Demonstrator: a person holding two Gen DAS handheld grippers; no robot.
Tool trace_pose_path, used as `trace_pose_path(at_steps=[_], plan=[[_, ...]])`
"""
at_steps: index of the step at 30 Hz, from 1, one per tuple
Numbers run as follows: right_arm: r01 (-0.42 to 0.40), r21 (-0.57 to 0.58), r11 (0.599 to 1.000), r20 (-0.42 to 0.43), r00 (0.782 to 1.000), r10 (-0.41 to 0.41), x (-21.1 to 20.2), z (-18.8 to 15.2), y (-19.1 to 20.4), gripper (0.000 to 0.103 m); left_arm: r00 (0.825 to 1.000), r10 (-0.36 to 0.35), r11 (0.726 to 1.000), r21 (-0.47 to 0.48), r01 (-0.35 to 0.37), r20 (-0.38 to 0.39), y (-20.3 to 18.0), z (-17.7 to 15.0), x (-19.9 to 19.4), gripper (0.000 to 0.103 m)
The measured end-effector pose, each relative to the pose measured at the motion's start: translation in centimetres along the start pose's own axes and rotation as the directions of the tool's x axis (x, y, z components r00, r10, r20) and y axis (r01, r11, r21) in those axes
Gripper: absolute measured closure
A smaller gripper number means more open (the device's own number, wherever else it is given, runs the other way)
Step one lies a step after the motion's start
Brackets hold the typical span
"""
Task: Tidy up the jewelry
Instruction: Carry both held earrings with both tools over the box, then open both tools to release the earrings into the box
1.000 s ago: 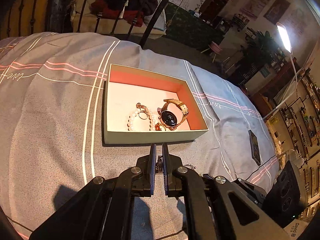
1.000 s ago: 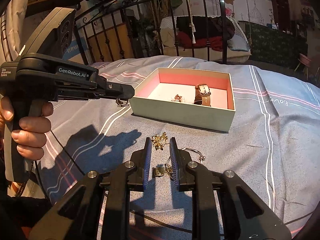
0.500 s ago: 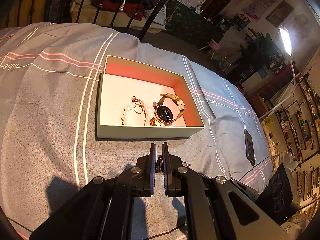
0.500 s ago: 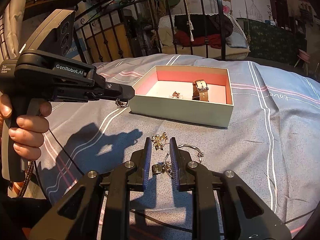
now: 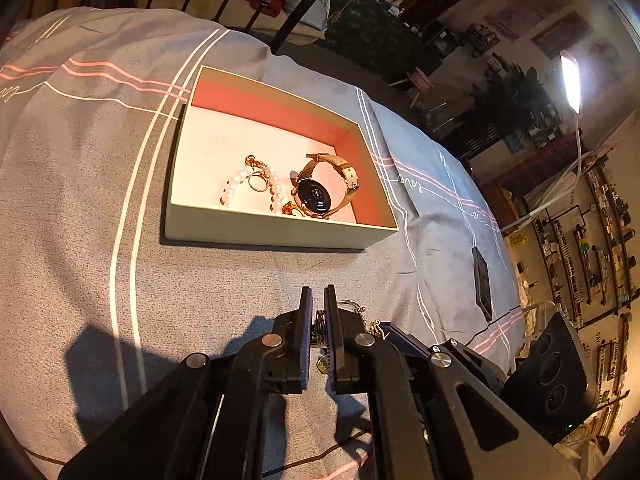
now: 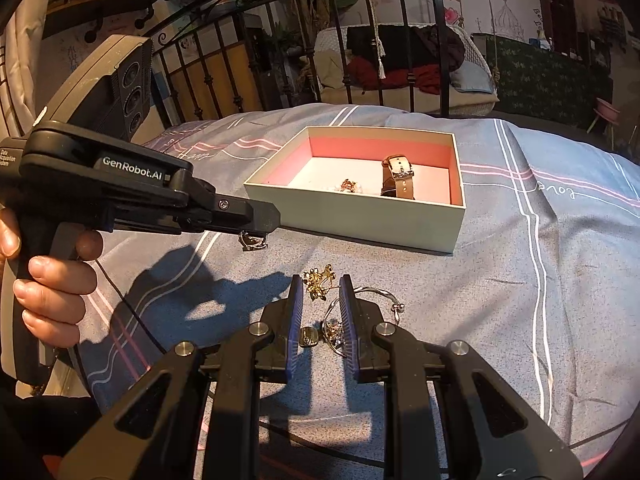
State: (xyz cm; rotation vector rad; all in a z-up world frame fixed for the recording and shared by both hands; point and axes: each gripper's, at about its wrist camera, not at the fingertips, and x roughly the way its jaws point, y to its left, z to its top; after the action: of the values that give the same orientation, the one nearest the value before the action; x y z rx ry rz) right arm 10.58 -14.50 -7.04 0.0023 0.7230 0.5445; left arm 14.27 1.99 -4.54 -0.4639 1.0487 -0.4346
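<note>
An open box (image 5: 280,236) (image 6: 360,222) with a pink lining sits on the grey bedspread. It holds a tan-strap watch (image 5: 324,192) (image 6: 398,178), a pearl bracelet (image 5: 240,184) and gold pieces (image 5: 256,178). My left gripper (image 5: 319,300) (image 6: 266,218) is shut on a small silver piece of jewelry (image 6: 252,241) and holds it above the bed in front of the box. My right gripper (image 6: 322,284) is open over loose pieces on the bed: a gold earring (image 6: 318,278), a silver bangle (image 6: 376,294) and a small gold pendant (image 6: 309,336).
A black phone (image 5: 482,282) lies on the bed right of the box. An iron bed rail (image 6: 360,40) stands behind the bed. A thin black cable (image 6: 132,308) runs across the bedspread near my left gripper.
My left gripper has moved nearer the box, still shut on the silver piece. My right gripper has held nearly still over the loose pieces.
</note>
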Motion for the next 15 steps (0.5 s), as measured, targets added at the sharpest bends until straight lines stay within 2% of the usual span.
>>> trace_pose_path(at_steps=[3, 9, 15], plan=[[0.011, -0.029, 1.000, 0.018, 1.000, -0.010, 0.3, 1.6, 0.0, 0.084, 1.000, 0.014, 1.000, -0.002, -0.014, -0.001, 0.0, 0.9, 0.1, 0.097], [0.038, -0.077, 0.996, 0.081, 0.996, -0.031, 0.9, 7.3, -0.6, 0.084, 0.998, 0.031, 0.999, 0.041, -0.034, 0.059, -1.7, 4.2, -0.6, 0.097], [0.050, -0.076, 0.996, 0.078, 0.996, -0.044, 2.5, 10.4, -2.0, 0.084, 0.992, 0.084, 0.993, 0.073, -0.091, 0.096, -2.6, 7.5, -0.4, 0.097]])
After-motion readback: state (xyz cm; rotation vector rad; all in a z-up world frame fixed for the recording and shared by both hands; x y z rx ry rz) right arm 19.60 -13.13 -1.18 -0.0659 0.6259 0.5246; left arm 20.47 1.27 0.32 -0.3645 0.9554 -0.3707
